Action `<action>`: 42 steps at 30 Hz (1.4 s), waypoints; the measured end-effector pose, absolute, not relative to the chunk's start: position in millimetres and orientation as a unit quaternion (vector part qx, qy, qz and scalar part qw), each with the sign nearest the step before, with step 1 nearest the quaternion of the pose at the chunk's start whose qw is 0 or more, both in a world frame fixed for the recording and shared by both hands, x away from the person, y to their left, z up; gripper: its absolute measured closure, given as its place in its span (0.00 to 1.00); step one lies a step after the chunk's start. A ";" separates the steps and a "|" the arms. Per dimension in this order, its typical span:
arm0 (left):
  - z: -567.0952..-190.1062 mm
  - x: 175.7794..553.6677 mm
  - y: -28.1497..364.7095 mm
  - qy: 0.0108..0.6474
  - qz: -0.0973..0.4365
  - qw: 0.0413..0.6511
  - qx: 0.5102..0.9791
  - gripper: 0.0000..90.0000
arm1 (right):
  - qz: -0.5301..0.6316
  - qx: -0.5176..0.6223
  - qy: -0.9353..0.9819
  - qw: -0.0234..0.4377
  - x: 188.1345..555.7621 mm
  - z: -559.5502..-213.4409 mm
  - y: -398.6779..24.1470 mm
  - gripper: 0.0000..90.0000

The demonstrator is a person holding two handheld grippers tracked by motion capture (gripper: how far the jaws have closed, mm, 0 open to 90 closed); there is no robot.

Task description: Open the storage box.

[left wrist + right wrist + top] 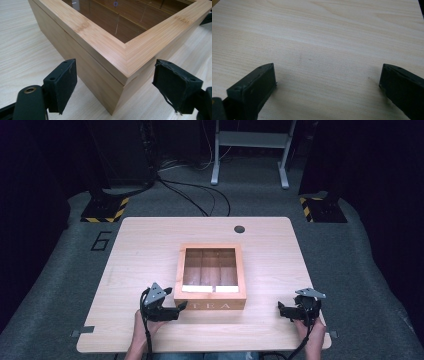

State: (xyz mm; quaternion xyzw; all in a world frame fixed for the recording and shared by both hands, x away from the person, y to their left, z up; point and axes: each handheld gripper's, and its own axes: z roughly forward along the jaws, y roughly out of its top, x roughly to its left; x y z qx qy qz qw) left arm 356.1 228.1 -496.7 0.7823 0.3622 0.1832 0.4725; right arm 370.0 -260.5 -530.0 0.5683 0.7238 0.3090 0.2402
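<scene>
A wooden tea box with a windowed lid and "TEA" on its front sits shut near the front middle of the table. My left gripper is at the box's front left corner. In the left gripper view the jaws straddle that corner of the box, with a gap between each pad and the wood. One pad faces the left wall, the other pad the front wall. My right gripper rests open at the front right, well clear of the box. Its jaws stand wide over bare tabletop.
The light wooden table has a round cable hole at the back. Dividers show through the lid's window. On the floor beyond stand two bases with yellow-black tape and a white frame with cables.
</scene>
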 end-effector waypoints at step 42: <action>-492.8 348.3 219.9 0.346 0.227 0.474 0.777 0.31 | 0.309 0.568 0.724 0.241 369.9 -530.0 -260.3 0.00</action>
